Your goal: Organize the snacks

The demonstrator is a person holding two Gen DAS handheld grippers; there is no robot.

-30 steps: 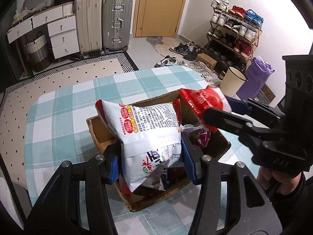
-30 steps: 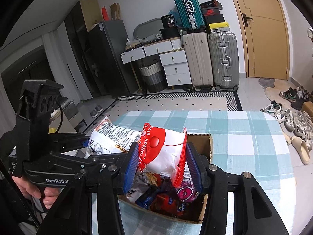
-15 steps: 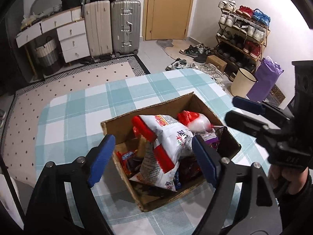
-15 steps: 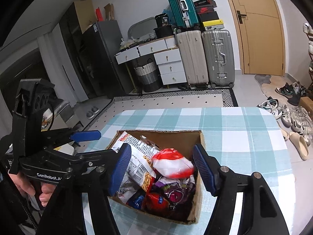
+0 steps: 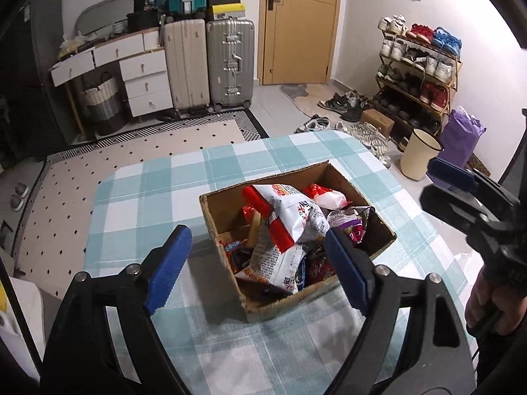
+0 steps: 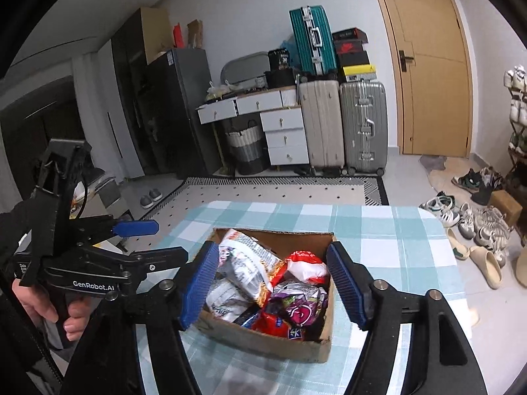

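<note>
Checked cloth on the bench [image 5: 138, 204]: spread flat under everything, so the box is given a level seat; the near edge is cut off behind both tools.

Cardboard box [image 5: 227, 283]: set near the middle of the bench, open at the top, evidently as the one place where the snacks are gathered; its floor is hidden by the pile.

Snacks: all that can be seen lie inside the box, none on the cloth around it.

White and red bag [image 5: 290, 227]: laid slantwise across the heap, propped on the packets beneath it rather than lying flat; its lower end is hidden behind the box wall in the right wrist view.

Small red and white bag [image 6: 308, 265]: dropped against the far side of the box, resting on top of the others.

Purple packet [image 6: 301, 307]: wedged beside it; the print is too small to be read.

Lower packets: only red and blue corners are shown, and a count cannot be made.

Left tool [image 5: 260, 263]: jaws have just been opening and stand wide apart, nothing between the pads, held above the near side of the box.

Right tool [image 6: 273, 284]: jaws likewise just opened, empty, framing the box from above.

Judged: a release just made, both bags left in the box.
</note>
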